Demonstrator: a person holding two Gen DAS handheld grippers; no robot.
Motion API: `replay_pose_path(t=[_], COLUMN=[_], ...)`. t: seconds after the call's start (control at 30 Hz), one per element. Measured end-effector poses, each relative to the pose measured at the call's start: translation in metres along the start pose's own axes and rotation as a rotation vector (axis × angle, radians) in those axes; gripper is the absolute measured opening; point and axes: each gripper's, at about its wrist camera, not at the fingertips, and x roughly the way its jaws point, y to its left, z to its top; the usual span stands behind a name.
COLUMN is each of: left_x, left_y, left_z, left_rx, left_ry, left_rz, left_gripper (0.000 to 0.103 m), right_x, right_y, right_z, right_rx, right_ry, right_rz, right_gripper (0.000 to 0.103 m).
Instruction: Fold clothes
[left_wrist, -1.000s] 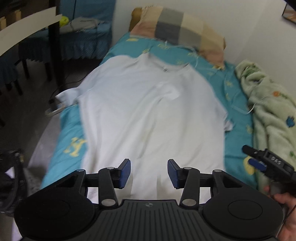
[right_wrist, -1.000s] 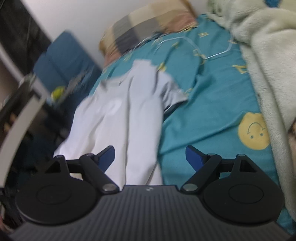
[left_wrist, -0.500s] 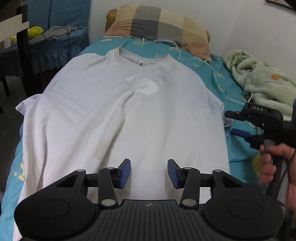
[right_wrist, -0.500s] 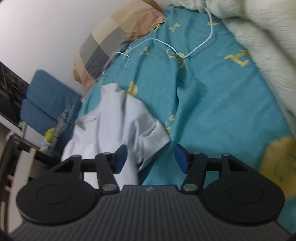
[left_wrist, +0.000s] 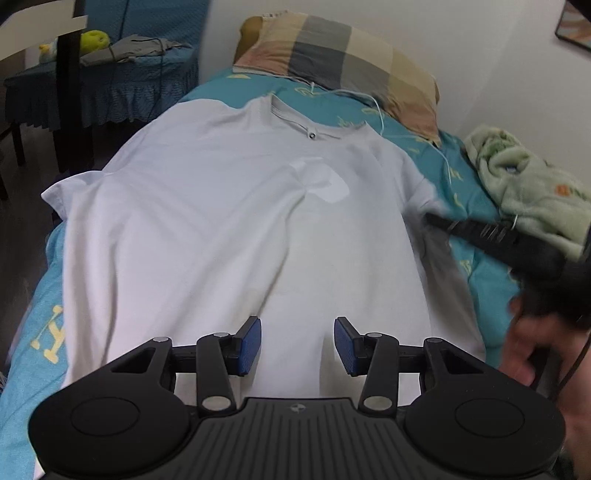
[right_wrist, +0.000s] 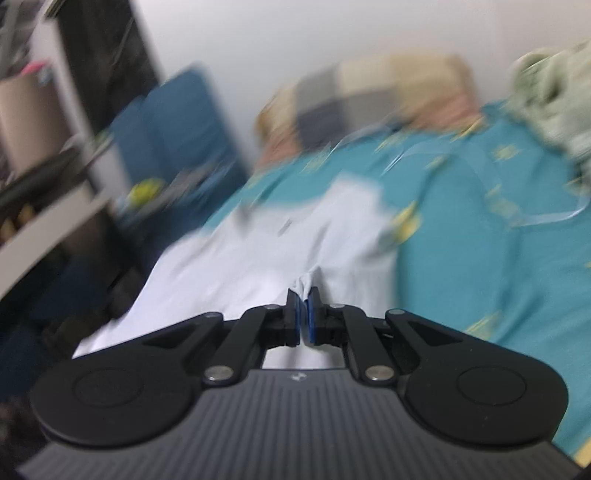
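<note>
Home bedroom: bed (left_wrist: 491, 266) with teal patterned sheet, checked pillow (left_wrist: 343, 62), rumpled green blanket (left_wrist: 524, 181), blue-covered chair (left_wrist: 122, 85) alongside.

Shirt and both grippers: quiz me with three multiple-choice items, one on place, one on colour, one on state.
1. Where does the shirt lie?
A. on the bed
B. on the chair
C. on the floor

2. What colour is the sheet?
A. red
B. teal with yellow marks
C. plain white

3. How do the grippers stand?
A. both open
B. both shut
C. left gripper open, right gripper shut on shirt

Answers: 1 A, it is spread flat over the sheet below the pillow. 2 B, seen around the shirt. 3 C, the left's pads are apart with nothing between them; the right's pinch white cloth.
</note>
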Motion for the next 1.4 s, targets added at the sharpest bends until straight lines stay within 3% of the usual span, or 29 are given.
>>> replay_pose_path(t=[0.13, 0.3, 0.4, 0.47, 0.93, 1.07, 1.1, 1.13, 1.17, 1.33, 1.4], left_x=[0.002, 0.005, 0.007, 0.008, 0.022, 0.027, 0.027, 0.027, 0.027, 0.028, 0.029], left_y=[0.009, 0.002, -0.001, 0.001, 0.005, 0.007, 0.007, 0.007, 0.008, 0.012, 0.013], left_z=[-0.003, -0.008, -0.011, -0.012, -0.009, -0.01, -0.01, -0.01, -0.01, -0.008, -0.007], left_rx=[-0.043, -0.025, -0.029, -0.044, -0.114, -0.122, -0.123, -0.126, -0.131, -0.166, -0.176], left_ry=[0.017, 0.024, 0.032, 0.036, 0.05, 0.043, 0.04, 0.039, 0.038, 0.035, 0.036], left_rz=[-0.007, -0.013, -0.015, -0.023, -0.059, -0.063, -0.065, -0.068, -0.07, -0.088, -0.092], left_gripper=[0.046, 0.046, 0.046, 0.046, 0.048, 0.048, 0.048, 0.048, 0.048, 0.048, 0.048], right_x=[0.023, 0.007, -0.006, -0.015, 0.012, 0.023, 0.027, 0.03, 0.033, 0.025, 0.019], right_y=[0.014, 0.003, -0.005, -0.01, -0.079, -0.098, -0.099, -0.099, -0.098, -0.082, -0.081], right_z=[-0.028, -0.022, -0.016, -0.012, -0.026, -0.029, -0.023, -0.017, -0.008, 0.047, 0.058], right_rx=[-0.059, 0.06, 0.145, 0.203, 0.793, 0.955, 0.956, 0.952, 0.929, 0.698, 0.676], right_ry=[0.127, 0.074, 0.029, -0.001, -0.014, -0.014, -0.026, -0.037, -0.044, -0.09, -0.078], right_rz=[0.014, 0.066, 0.104, 0.13, 0.117, 0.098, 0.073, 0.048, 0.023, -0.076, -0.093], right_gripper=[0.007, 0.014, 0.038, 0.06, 0.061, 0.055, 0.045, 0.016, 0.004, 0.003, 0.003])
